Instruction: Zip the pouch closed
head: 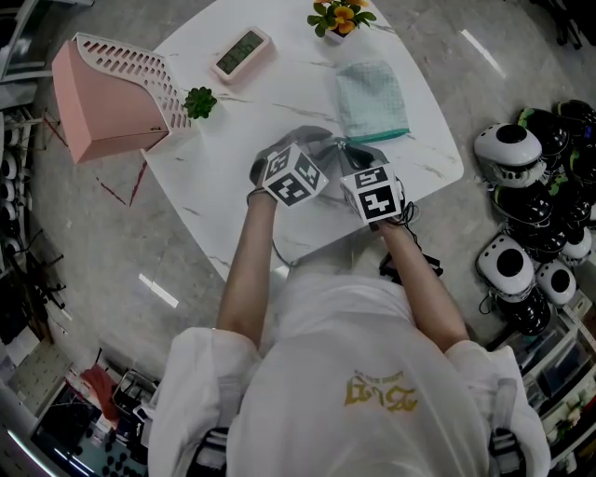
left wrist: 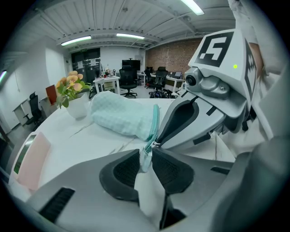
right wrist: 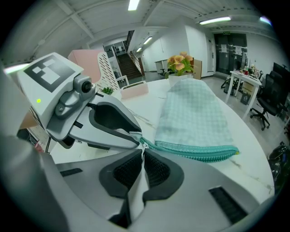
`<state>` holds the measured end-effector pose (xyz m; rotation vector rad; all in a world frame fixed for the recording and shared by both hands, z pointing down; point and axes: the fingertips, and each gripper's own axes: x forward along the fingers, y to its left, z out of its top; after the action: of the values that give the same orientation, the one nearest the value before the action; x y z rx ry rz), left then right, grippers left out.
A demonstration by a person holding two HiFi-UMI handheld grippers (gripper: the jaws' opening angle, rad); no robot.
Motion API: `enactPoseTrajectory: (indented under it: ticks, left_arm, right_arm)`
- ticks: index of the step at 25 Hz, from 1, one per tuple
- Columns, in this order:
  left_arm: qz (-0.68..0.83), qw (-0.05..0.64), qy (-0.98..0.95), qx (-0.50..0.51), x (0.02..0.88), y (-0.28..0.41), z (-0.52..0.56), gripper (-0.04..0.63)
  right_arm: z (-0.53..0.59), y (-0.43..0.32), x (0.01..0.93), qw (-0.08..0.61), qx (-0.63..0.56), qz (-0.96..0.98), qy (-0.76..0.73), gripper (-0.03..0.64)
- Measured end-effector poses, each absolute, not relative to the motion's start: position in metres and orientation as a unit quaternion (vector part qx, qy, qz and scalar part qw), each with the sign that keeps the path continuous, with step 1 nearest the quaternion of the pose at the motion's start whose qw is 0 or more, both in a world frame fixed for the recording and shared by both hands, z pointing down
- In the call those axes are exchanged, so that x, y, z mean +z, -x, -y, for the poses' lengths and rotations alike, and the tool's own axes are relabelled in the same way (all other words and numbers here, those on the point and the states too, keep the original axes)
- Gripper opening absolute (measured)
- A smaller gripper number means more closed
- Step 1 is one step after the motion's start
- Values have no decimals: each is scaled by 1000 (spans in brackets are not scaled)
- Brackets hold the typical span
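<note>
A pale teal checked pouch [head: 371,98] lies on the white marble table [head: 233,158], its zipper edge [right wrist: 199,152] along one side. Both grippers meet at its near corner. My left gripper [left wrist: 145,155] is shut on the pouch's end fabric [left wrist: 144,158], just behind the zipper's start. My right gripper [right wrist: 142,154] is shut on the small zipper pull [right wrist: 141,146] at that same end. In the head view the left gripper [head: 328,149] and right gripper [head: 358,158] sit side by side, with their marker cubes hiding the jaws.
A pink file rack [head: 107,93] stands at the table's left, with a small green plant [head: 199,102] beside it. A pink clock [head: 241,53] and a flower pot [head: 339,19] sit at the far side. Several helmets [head: 521,214] crowd the floor on the right.
</note>
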<state>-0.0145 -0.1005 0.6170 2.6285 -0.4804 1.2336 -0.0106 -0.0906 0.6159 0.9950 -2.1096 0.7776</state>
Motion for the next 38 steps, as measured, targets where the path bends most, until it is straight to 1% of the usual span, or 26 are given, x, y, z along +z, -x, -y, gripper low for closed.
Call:
enactPoseTrajectory:
  ticks: [4, 6, 9, 25, 38]
  left_arm:
    - [161, 104, -889, 416, 619, 15, 99, 94]
    - [167, 110, -888, 413, 619, 16, 101, 66]
    - [172, 123, -887, 410, 618, 17, 101, 55]
    - [182, 148, -883, 406, 615, 19, 92, 43]
    - [191, 161, -881, 402, 614, 22, 90, 43]
  right_arm:
    - [91, 11, 616, 340, 288, 810, -382, 28]
    - [91, 10, 616, 340, 287, 810, -382, 25]
    - [91, 10, 616, 338, 293, 810, -378, 18]
    - [85, 2, 615, 357, 279, 815, -361, 17]
    - [85, -4, 610, 348, 268, 818, -372, 17]
